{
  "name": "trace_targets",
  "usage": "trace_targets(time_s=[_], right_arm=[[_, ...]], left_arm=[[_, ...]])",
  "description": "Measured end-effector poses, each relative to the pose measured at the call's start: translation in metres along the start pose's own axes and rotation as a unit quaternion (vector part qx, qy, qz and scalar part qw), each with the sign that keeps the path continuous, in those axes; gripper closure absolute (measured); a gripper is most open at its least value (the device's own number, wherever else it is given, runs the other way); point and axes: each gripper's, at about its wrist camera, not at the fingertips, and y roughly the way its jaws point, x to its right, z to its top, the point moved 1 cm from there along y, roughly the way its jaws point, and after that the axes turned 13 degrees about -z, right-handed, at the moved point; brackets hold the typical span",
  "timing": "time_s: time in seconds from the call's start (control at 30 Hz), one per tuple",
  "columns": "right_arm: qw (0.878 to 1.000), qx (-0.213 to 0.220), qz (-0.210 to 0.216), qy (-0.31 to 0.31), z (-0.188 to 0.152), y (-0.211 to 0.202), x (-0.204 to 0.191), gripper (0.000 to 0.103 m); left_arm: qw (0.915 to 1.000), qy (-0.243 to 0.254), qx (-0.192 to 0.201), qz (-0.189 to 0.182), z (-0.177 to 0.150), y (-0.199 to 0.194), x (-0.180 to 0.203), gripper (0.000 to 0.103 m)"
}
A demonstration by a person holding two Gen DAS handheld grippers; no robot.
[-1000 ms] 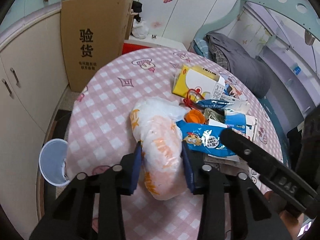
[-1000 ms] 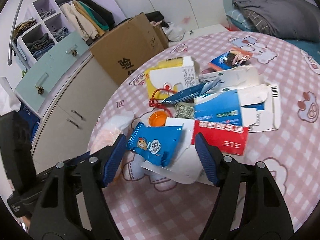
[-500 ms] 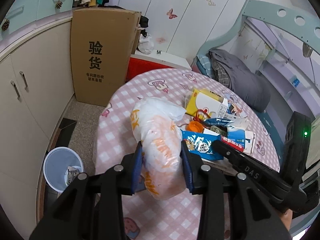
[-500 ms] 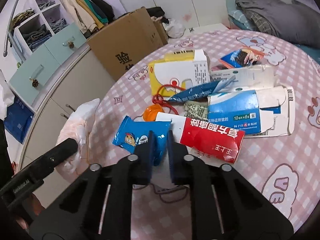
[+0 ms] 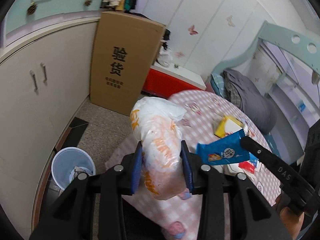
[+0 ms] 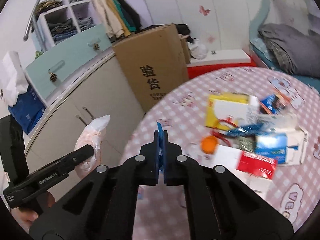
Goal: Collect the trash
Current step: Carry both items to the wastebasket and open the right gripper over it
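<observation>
Both grippers loaded up with trash

Left gripper (image 5: 161, 167) is clamped on the plastic bag (image 5: 160, 140), right gripper (image 6: 161, 140) pinching the blue wrapper (image 5: 222, 150) held off the table (image 6: 180, 108). Bin (image 5: 72, 166) sits on the floor at 9 o'clock; remaining boxes (image 6: 230, 110) lie further back around 2 o'clock.

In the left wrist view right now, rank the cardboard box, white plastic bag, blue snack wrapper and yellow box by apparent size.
1. cardboard box
2. white plastic bag, though nearness to the camera inflates it
3. blue snack wrapper
4. yellow box
</observation>
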Motion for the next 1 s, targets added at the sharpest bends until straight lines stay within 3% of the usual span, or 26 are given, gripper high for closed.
trace_targets(time_s=[0.37,0.67,1.0], right_arm=[[0.999,-0.002,0.012,-0.051,0.009,0.025,-0.070,0.101],[0.995,-0.001,0.049,-0.085,0.020,0.041,-0.136,0.102],[0.986,-0.052,0.088,-0.131,-0.006,0.095,-0.218,0.102]], left_arm=[[0.9988,-0.035,0.026,0.020,0.010,-0.025,-0.063,0.068],[0.9958,-0.070,0.047,0.035,0.022,-0.037,-0.112,0.068],[0.9869,-0.124,0.054,0.088,0.020,-0.048,-0.194,0.068]])
